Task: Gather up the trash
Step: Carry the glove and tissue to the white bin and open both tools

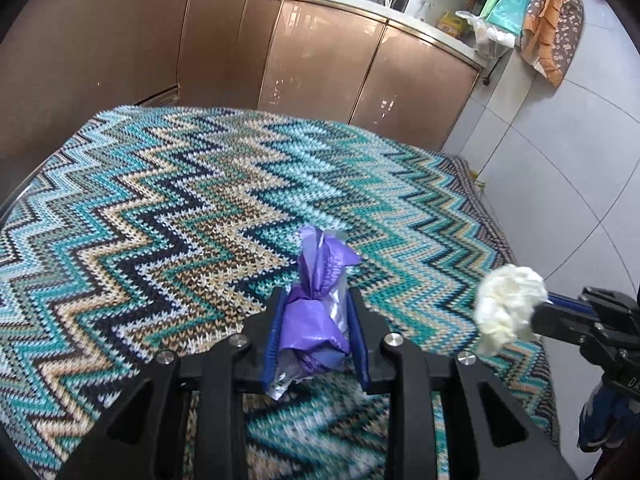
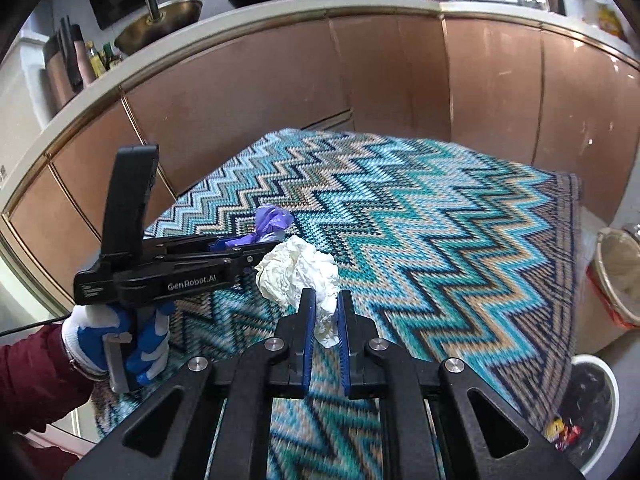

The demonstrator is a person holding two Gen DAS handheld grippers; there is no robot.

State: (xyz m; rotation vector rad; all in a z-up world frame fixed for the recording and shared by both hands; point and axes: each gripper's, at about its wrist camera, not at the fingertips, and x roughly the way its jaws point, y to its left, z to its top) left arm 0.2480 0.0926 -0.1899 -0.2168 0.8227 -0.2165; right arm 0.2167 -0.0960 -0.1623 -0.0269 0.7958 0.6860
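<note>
A crumpled purple wrapper (image 1: pixel 316 304) sits clamped between the blue pads of my left gripper (image 1: pixel 316 296), lifted above the zigzag cloth. In the right wrist view the same wrapper (image 2: pixel 269 222) pokes out past the left gripper (image 2: pixel 236 246). My right gripper (image 2: pixel 325 298) is shut on a wad of white tissue (image 2: pixel 298 272), which bulges out ahead of its pads. The left wrist view shows that tissue (image 1: pixel 508 306) at the right, on the tip of the right gripper (image 1: pixel 546 310).
A table under a teal zigzag knit cloth (image 1: pixel 180 200) fills the foreground. Brown kitchen cabinets (image 1: pixel 320 60) stand behind it. A white bin (image 2: pixel 592 412) with wrappers inside stands on the floor at the right, a basket (image 2: pixel 618 272) above it. A gloved hand (image 2: pixel 120 344) holds the left gripper.
</note>
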